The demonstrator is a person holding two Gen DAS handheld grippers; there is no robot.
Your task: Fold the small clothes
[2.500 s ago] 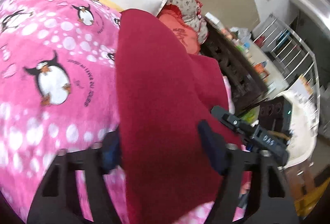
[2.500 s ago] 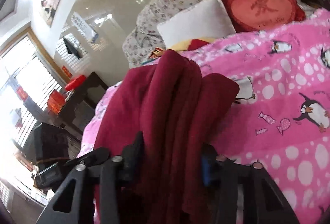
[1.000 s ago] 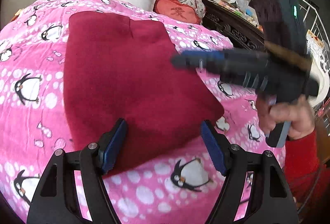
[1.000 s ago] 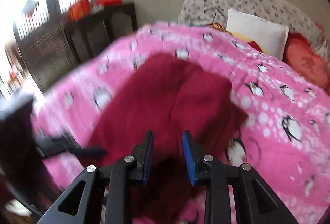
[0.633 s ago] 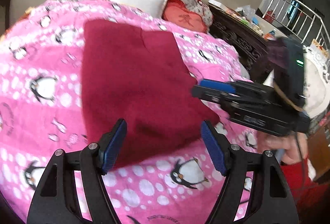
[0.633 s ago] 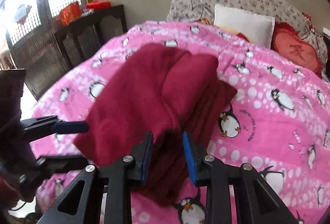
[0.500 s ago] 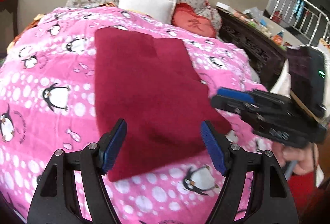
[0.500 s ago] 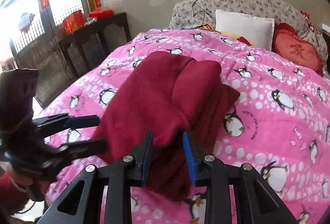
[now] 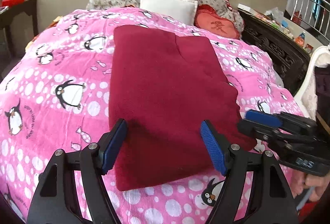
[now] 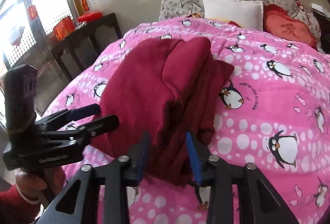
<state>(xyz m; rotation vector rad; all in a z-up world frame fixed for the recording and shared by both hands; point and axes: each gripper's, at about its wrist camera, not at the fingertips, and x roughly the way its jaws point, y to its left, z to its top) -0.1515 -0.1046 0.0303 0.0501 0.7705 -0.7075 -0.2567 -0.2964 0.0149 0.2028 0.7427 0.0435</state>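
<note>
Dark-red fleece garment (image 9: 165, 98) folded flat on pink penguin-print blanket (image 9: 61, 71); left gripper (image 9: 163, 147) spread wide, empty, above near edge; right gripper (image 10: 169, 157) half-parted, apparently holding nothing, by layered corner, probably for squaring.

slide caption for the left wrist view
Open left tool above a folded dark red garment on a pink penguin blanket.

The right gripper (image 9: 257, 120) body shows "DAS", and the red heart cushion (image 10: 288, 30) carries one Chinese character, too small to read surely
</note>
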